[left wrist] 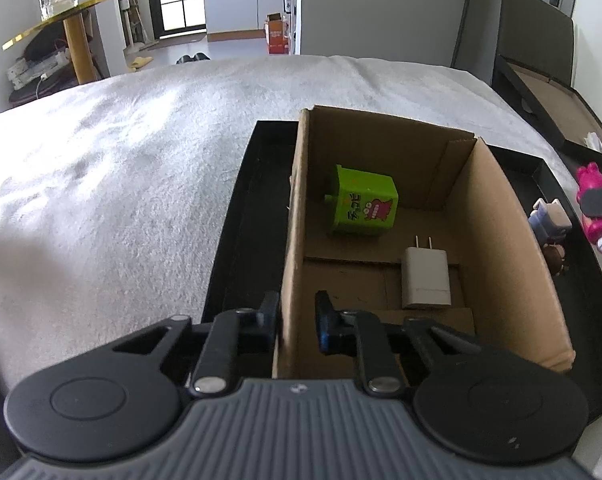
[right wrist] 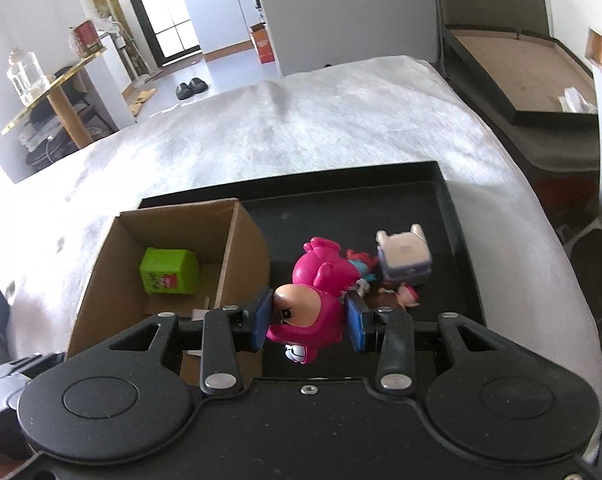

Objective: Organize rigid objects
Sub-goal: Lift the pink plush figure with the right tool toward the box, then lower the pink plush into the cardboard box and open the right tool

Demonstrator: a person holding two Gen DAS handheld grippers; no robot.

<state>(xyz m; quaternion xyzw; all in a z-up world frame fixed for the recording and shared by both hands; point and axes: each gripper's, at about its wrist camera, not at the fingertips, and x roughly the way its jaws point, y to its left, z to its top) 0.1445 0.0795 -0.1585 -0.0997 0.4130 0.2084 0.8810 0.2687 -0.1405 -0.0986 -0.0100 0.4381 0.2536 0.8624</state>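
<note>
The pink figure (right wrist: pixel 317 280) is clamped in the right gripper (right wrist: pixel 309 317), above the black tray (right wrist: pixel 453 216), just beside the cardboard box (left wrist: pixel 497 216). The left gripper (left wrist: pixel 298 320) is clenched on the box's near wall. Inside the box lie a green cube (left wrist: pixel 363 204) and a white charger (left wrist: pixel 425 276).

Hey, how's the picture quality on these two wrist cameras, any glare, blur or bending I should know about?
Left wrist view: fisheye bends the cardboard box walls and the room's edges; the white blanket is bright but keeps its texture; green toy box sharp. Right wrist view: the blanket's left side blows out to white; the right edge smears; pink figure sharp.
</note>
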